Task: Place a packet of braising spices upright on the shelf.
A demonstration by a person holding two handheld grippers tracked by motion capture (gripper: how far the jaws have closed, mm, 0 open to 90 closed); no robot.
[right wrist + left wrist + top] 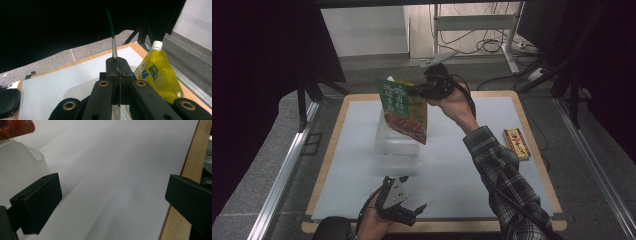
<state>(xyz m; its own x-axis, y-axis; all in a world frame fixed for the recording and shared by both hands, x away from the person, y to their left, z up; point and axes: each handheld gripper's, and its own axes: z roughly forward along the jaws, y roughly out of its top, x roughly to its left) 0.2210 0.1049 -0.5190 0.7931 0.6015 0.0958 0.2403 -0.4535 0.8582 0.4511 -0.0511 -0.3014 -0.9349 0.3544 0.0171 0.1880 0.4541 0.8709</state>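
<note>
left gripper (112, 202) has its two black jaws spread wide apart, one block at the lower left, the other at the right edge, nothing between them. under the gap is a plain white mat (112, 170), kinda blurry. along the right side runs the light wooden table edge (186, 172), and the right jaw sits over it. off to the upper left there's a clear plastic container (20, 162) with a rounded rim, partly behind the left jaw. in the very top left corner a bit of something orange-red (15, 127) pokes in above the container, can't tell what it is.
</note>
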